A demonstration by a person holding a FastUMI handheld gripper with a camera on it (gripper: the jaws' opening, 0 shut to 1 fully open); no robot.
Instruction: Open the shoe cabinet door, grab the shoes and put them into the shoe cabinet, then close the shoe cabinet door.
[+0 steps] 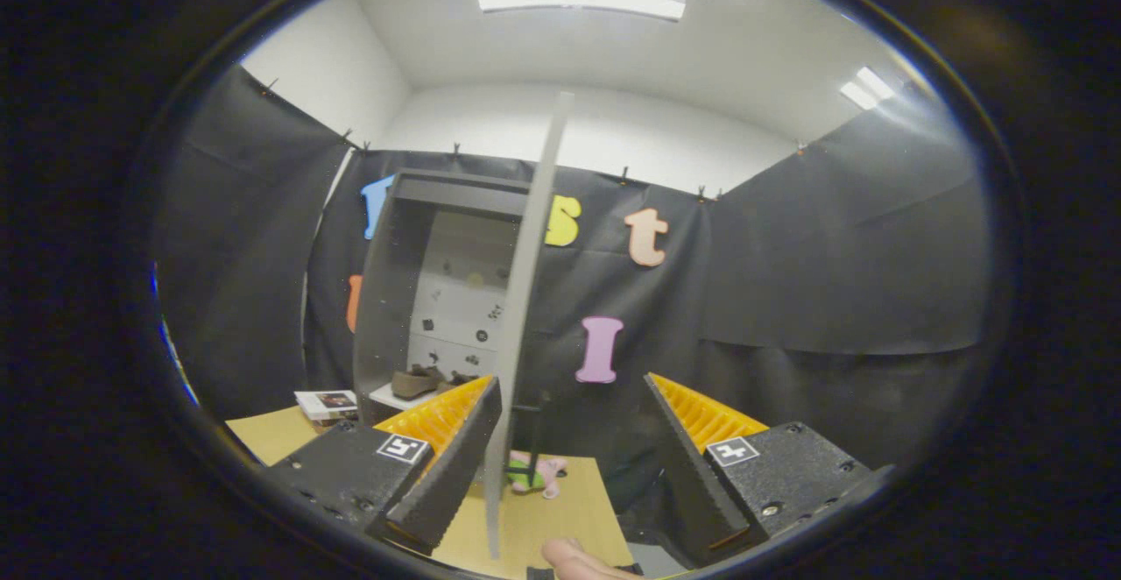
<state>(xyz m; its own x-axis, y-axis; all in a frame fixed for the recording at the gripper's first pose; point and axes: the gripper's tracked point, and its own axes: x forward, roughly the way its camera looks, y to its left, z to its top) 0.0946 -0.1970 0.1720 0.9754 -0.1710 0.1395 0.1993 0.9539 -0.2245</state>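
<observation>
Standing wide apart, the gripper (574,449) fingers flanked the open cabinet door (525,317) edge; shoes (429,380) sat inside, and a careless swing could bump the door crooked.

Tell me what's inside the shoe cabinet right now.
A pair of brown shoes sits on the low shelf of the shoe cabinet. The open door, edge-on just beside the open gripper, covers the cabinet's right part; the left finger hides the bottom.

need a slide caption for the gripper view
Open claw beside the edge of the swung-open cabinet door; brown shoes already sit on the cabinet shelf.
</observation>
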